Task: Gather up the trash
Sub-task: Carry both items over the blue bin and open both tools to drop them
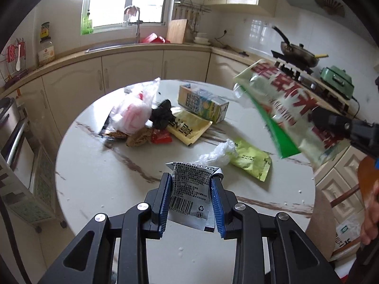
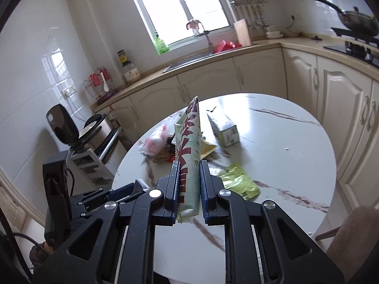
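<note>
Both tools are loaded. The left gripper (image 1: 191,201) is clamped on a silver printed wrapper (image 1: 189,196), barcode side up, held between the blue pads above the near edge of the round marble table (image 1: 94,189). The right gripper (image 2: 188,189) is closed on a large pale-green bag with red lettering (image 2: 189,156), standing edge-on between its fingers; from the left wrist that same bag hangs up and to the right, clear of the tabletop.

This looks like the carry step: two pieces lifted, neither dropped off yet. No bin shows in either view, so where they go I cannot tell.

Plenty is left on the table. Just ahead of the left tool and slightly right lie a crumpled clear plastic scrap (image 1: 216,155) touching a lime-green sachet (image 1: 251,162). Farther ahead sits a yellow wrapper (image 1: 189,127), behind it a drink carton (image 1: 203,103) lying on its side, and off to the left a heap of a pink-and-clear plastic bag (image 1: 135,112), a black crumpled piece (image 1: 162,114) and a small red wrapper (image 1: 161,137).

Next call, I'd say: swing both tools to the bin, release, then return for the sachet nearest the left fingers. The thin film may cling to the pads on release.
</note>
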`<action>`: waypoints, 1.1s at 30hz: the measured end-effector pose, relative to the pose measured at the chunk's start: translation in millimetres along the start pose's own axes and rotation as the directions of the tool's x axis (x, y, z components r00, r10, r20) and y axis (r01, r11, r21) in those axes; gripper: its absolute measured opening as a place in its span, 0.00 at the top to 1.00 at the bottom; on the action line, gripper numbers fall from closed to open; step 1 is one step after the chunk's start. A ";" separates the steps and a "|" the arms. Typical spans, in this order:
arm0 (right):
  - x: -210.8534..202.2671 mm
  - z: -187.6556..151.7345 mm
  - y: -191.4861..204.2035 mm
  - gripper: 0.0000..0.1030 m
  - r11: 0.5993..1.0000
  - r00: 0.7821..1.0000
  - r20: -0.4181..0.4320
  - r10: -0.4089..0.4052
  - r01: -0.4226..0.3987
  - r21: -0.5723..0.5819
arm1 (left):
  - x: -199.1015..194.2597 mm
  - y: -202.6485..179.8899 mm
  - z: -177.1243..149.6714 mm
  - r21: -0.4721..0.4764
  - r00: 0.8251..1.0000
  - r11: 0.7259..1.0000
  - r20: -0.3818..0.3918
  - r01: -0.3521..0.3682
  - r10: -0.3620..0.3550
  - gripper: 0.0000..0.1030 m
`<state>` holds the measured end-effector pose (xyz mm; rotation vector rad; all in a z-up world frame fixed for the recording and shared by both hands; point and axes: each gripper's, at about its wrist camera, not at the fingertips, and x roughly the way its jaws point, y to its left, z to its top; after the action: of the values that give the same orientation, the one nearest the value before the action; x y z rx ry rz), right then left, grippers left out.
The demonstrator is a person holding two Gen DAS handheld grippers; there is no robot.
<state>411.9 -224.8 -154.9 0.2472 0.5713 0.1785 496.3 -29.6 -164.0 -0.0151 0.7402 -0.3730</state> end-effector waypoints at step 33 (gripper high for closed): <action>226.9 -139.1 305.9 0.85 0.858 0.852 -0.490 0.183 -0.382 -0.343 | -69.5 275.3 -187.8 -0.425 0.916 0.820 -0.288 -0.383 0.279 0.71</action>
<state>492.5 145.8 -298.4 -0.1515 0.9300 0.6643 415.1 273.0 -297.3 -0.3109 1.0165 0.1578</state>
